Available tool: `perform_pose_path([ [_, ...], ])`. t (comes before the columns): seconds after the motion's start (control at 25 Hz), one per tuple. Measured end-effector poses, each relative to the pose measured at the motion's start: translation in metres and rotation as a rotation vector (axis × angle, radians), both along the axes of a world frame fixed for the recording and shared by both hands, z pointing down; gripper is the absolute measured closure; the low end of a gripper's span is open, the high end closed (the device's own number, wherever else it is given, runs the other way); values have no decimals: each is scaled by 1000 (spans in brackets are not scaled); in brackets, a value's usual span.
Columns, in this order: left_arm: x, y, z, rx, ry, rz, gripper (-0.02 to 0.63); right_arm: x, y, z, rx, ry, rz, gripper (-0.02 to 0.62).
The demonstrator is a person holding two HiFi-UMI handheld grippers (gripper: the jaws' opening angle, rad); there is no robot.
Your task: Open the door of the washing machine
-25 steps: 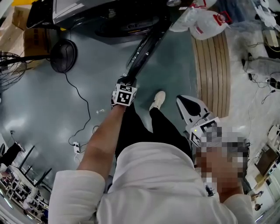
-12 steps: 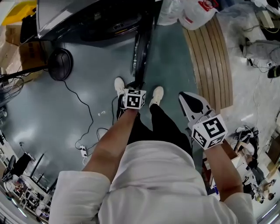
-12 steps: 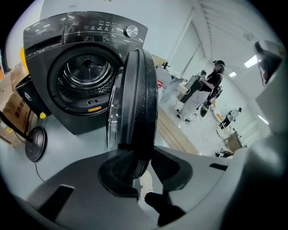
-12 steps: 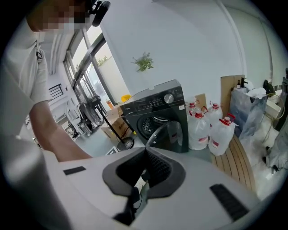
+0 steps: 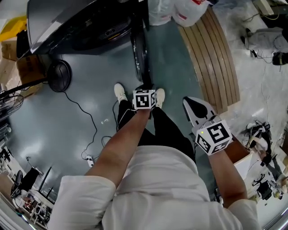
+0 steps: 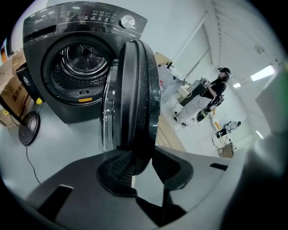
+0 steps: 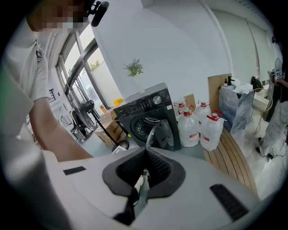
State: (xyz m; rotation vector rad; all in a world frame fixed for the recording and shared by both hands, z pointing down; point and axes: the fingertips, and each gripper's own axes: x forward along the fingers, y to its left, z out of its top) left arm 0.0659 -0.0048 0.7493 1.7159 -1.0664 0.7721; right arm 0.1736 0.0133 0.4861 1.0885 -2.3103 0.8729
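The dark front-loading washing machine (image 5: 90, 27) (image 6: 67, 58) stands at the top left of the head view. Its round door (image 5: 140, 49) (image 6: 137, 90) is swung out and seen edge-on. My left gripper (image 5: 145, 86) (image 6: 141, 157) straddles the door's free edge. Its jaws have just been opening; the rim lies against the left pad (image 6: 118, 168) and sits very close to the right one. My right gripper (image 5: 191, 105) (image 7: 145, 152) hangs to the right, away from the door, shut with nothing in it. The machine (image 7: 144, 119) shows beyond it with the door (image 7: 158, 132) ajar.
Large water jugs (image 7: 198, 128) (image 5: 180, 11) stand to the right of the machine, beside a slatted wooden bench (image 5: 216, 58). A fan base (image 5: 59, 75) with a trailing cable lies on the left. Cardboard boxes (image 6: 13, 94) flank the machine. A person (image 6: 216, 90) stands far off.
The door has swung further out, from a slant to pointing straight at me. My left gripper moved rightwards with its edge. The right gripper stayed low at the right.
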Motion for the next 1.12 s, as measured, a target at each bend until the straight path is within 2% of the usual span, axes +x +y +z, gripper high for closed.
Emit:
perform_pose_path([
  [0.2, 31, -5, -2, -16, 15, -1, 485, 17, 11, -2, 2, 5, 37, 586],
  [0.56, 83, -14, -5, -60, 74, -97, 480, 51, 26, -1, -11, 15, 92, 586],
  [0.84, 103, -22, -4, -81, 99, -146, 479, 70, 31, 3, -22, 16, 135, 586],
  [1.12, 112, -27, -3, -86, 106, -169, 477, 72, 31, 8, -28, 12, 130, 585],
])
